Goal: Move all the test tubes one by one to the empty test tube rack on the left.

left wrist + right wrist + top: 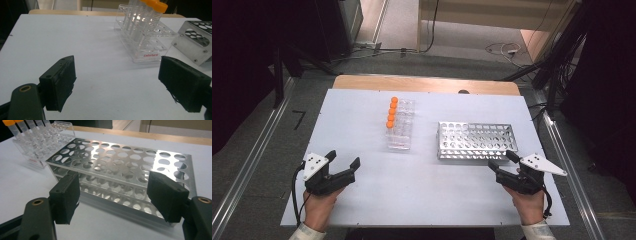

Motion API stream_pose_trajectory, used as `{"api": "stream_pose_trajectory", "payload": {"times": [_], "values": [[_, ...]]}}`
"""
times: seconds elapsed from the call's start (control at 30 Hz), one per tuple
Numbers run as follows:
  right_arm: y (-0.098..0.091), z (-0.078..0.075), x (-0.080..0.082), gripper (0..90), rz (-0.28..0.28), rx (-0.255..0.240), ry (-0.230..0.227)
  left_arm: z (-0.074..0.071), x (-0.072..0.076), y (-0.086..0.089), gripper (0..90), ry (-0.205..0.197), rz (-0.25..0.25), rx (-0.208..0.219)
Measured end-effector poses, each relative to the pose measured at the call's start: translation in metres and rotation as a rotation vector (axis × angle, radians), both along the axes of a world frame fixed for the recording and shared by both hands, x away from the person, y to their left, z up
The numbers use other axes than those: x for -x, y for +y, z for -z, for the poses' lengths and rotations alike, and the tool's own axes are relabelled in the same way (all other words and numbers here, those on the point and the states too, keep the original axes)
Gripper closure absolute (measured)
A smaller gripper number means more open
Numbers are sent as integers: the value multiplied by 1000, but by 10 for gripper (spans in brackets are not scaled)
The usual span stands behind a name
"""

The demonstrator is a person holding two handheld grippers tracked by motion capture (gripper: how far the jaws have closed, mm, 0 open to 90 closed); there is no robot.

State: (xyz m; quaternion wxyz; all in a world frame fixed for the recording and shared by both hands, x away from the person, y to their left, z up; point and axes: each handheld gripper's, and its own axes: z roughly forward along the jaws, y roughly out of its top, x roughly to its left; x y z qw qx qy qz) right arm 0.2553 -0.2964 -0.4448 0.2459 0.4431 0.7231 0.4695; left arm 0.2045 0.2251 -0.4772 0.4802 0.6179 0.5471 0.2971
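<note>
Both jaws gape on nothing: the left hand-held gripper (344, 161) hovers near-left on the table (362, 200), the right hand-held gripper (502, 159) just before the metal tube rack (476, 140); the clear tube rack (401, 131) with orange-capped tubes (391, 112) stands mid-table.

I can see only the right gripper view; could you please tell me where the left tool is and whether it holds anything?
Observer: The left tool is over the table's near left part, jaws open and empty.
Operator: What does the clear rack's red label say?
Observer: The clear rack reads "Labshark".
Operator: Are all its tubes orange-capped?
Observer: Yes, the tubes form one row, every cap orange.
</note>
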Motion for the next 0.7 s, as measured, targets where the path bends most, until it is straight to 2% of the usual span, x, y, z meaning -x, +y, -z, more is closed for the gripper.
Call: {"api": "stream_pose_trajectory", "payload": {"times": [0.27,0.7], "values": [[-14,1,3,251,36,3,-4,2,5,6,142,-1,-19,-5],[-45,7,6,251,126,9,10,4,17,18,142,-2,-46,-8]]}}
